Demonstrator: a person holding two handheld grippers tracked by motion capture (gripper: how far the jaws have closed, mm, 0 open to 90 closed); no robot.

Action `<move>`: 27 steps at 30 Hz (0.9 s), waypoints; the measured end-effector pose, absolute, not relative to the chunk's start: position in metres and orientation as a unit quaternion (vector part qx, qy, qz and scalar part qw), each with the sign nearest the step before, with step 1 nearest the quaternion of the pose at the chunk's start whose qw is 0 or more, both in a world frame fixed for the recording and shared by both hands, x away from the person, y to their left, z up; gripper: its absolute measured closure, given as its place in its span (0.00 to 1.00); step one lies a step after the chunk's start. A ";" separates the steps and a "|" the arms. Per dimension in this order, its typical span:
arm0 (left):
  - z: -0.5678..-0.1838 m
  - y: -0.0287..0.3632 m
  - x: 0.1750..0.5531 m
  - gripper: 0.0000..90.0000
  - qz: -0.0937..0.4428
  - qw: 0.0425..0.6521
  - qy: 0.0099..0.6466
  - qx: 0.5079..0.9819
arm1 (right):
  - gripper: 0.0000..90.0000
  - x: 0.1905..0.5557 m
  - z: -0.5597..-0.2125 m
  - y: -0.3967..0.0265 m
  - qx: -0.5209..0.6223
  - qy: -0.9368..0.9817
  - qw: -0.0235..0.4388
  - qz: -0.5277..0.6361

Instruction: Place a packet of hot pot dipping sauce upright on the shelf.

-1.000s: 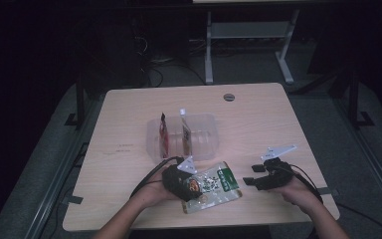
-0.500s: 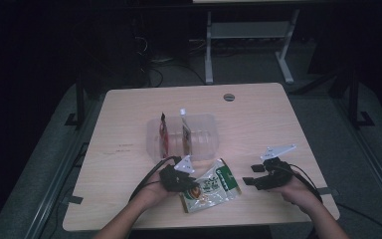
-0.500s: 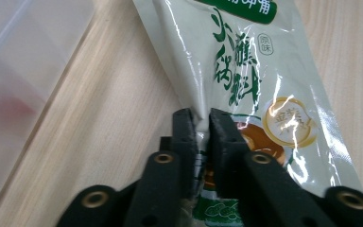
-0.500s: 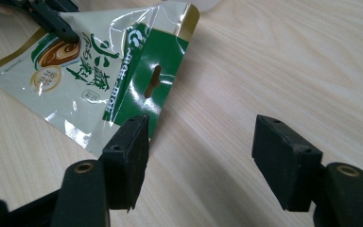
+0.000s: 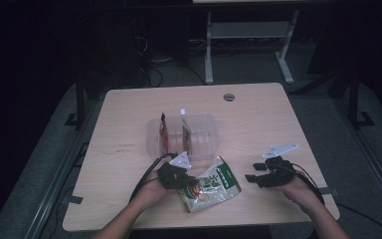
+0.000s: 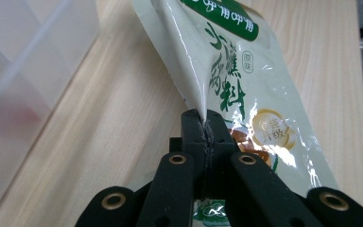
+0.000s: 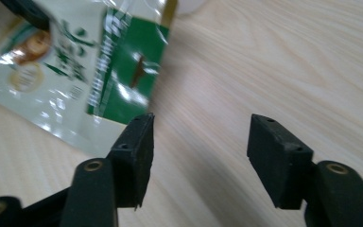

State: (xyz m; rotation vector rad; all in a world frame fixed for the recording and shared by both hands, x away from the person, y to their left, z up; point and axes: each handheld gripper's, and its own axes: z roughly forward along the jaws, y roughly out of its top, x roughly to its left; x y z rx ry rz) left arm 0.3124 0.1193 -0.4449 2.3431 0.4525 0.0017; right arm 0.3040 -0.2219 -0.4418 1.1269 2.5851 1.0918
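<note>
- Since a second ago the seasoning pouch [image 5: 211, 184] has been turned and tipped: it lay flat and square-on under the left tool [image 5: 188, 180], and now sits slanted, its green-banded top end pointing away and toward the right tool [image 5: 253, 177]
- The left tool's jaws, wide apart a second ago, have closed and are now clenched on the pouch; in the left gripper view [image 6: 203, 124] they pinch a raised fold of its foil at the near corner, the pads pressed flat together with the film between them
- From that pinch the pouch [image 6: 236, 85] runs up and away from the left tool, pulled into a ridge, its printed face with green characters and a round gold badge lying just right of the jaws
- The pouch's far part rests on the table [image 5: 258, 119], between the two tools
- The right tool [image 7: 198, 142] is released and holds nothing; its jaws have just been closing a little, with only bare wood between them; the green edge of the pouch [image 7: 123, 66] lies just up and left of its left jaw, not touching
- Beyond the left tool, past the pouch, a clear plastic box [image 5: 204, 134] stands on the table with two slim sachets [image 5: 174, 132] upright in it
</note>
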 end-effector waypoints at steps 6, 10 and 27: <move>-0.430 0.128 0.308 1.00 0.003 0.392 0.173 0.903 | 0.49 0.311 -0.440 -0.223 0.377 0.855 0.030 0.356; -0.420 0.133 0.303 1.00 0.016 0.403 0.164 0.900 | 0.43 0.311 -0.431 -0.220 0.371 0.848 -0.007 0.379; -0.404 0.137 0.294 1.00 0.046 0.427 0.137 0.893 | 0.36 0.319 -0.409 -0.179 0.297 0.823 -0.083 0.477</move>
